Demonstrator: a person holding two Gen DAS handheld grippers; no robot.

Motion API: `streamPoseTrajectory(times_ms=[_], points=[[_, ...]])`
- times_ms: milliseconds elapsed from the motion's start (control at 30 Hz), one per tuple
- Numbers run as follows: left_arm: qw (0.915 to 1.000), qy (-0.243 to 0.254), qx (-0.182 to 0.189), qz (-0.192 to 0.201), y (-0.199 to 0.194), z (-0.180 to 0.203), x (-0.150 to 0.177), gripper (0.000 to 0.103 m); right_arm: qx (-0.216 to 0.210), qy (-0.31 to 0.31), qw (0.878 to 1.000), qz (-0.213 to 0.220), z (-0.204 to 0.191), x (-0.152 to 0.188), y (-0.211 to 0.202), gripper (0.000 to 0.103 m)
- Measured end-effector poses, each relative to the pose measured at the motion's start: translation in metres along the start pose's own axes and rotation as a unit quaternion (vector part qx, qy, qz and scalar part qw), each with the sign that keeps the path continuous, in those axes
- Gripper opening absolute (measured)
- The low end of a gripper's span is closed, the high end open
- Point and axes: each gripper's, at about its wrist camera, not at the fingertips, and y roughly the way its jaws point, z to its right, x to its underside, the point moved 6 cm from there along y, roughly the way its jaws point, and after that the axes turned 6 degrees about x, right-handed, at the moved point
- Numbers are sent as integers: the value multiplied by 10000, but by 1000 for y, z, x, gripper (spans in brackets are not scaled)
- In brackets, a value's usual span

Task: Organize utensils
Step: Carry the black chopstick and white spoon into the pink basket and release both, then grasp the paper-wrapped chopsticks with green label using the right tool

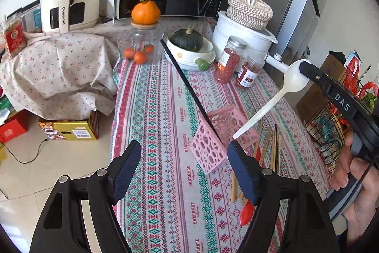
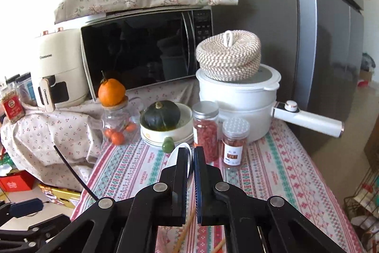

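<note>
Nearest our left lens, the left tool [image 1: 183, 166] hangs released, its blue pads spread wide above the patterned cloth of the bench [image 1: 165, 193], gripping nothing. Just beyond its right pad stands the pink perforated utensil basket [image 1: 213, 146], tilted, with a long black chopstick [image 1: 187, 84] leaning out of it toward the bench's far edge. Beside the basket, toward the right edge, lie wooden chopsticks [image 1: 276, 148] and a red spoon [image 1: 246, 212], still unsorted.

Our right tool [image 2: 192, 158] is clenched on the white plastic spoon [image 1: 279, 98], pinching it by the bowl so the handle hangs down toward the basket's mouth.

We judge the risks as these: the grip sits on a curved, slick bowl, so the spoon may swivel or slip out before its handle meets the opening. The basket looks light and already leans; a nudge from the spoon or the black chopstick's leverage could tip it over. The goji jars [image 2: 206, 129] stand well clear.
</note>
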Motion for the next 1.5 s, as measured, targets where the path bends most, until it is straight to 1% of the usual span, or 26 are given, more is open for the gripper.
streamPoseTrajectory(times_ms=[133, 333, 400, 433, 467, 500, 533, 567, 600, 633, 667, 733, 833, 967, 1033, 1200, 1267, 1367, 1500], points=[[9999, 39, -9, -97, 2, -4, 5, 78, 83, -254, 9996, -94, -17, 8, 12, 4], [9996, 42, 45, -261, 8, -3, 10, 79, 120, -370, 9986, -353, -30, 22, 31, 5], [9994, 12, 60, -326, 11, -2, 13, 84, 70, -346, 9984, -447, -31, 25, 35, 6], [9994, 11, 56, -356, 13, -1, 14, 85, 34, -297, 9984, -485, -30, 27, 36, 7], [9992, 21, 45, -386, 14, 0, 15, 86, -1, -254, 9982, -547, -29, 28, 38, 9], [9991, 38, 29, -412, 15, 1, 16, 87, -11, -206, 9980, -597, -26, 29, 38, 21], [9991, 53, 11, -431, 16, 3, 17, 88, -11, -149, 9980, -611, -23, 29, 38, 40], [9990, 63, -12, -445, 16, 4, 18, 89, -23, -83, 9982, -591, -20, 28, 36, 48], [9989, 67, -42, -458, 16, 5, 19, 91, -49, -15, 9984, -558, -16, 26, 33, 61], [9989, 64, -66, -469, 17, 5, 20, 92, -56, 42, 9986, -527, -12, 24, 30, 70], [9988, 54, -75, -473, 17, 6, 21, 94, -47, 95, 9987, -491, -7, 22, 27, 74], [9988, 34, -61, -478, 17, 8, 21, 96, 9, 182, 9990, -418, 3, 19, 20, 87], [9988, 19, -60, -488, 18, 10, 23, 100, 92, 288, 9987, -399, 18, 17, 12, 97], [9986, 5, -70, -516, 19, 13, 26, 103, 163, 427, 9975, -543, 39, 21, 7, 99], [9985, 15, -77, -533, 20, 15, 28, 103, 225, 487, 9965, -644, 50, 25, 6, 103], [9984, 1, -156, -549, 22, 18, 31, 103, 381, 537, 9935, -925, 76, 39, 7, 103], [9984, -40, -170, -544, 23, 19, 32, 103, 424, 576, 9909, -1145, 85, 49, 10, 103], [9982, -92, -143, -580, 25, 21, 33, 103, 441, 684, 9838, -1599, 99, 67, 18, 103], [9977, -131, -36, -669, 29, 27, 38, 103, 633, 760, 9678, -2314, 116, 97, 34, 103]])
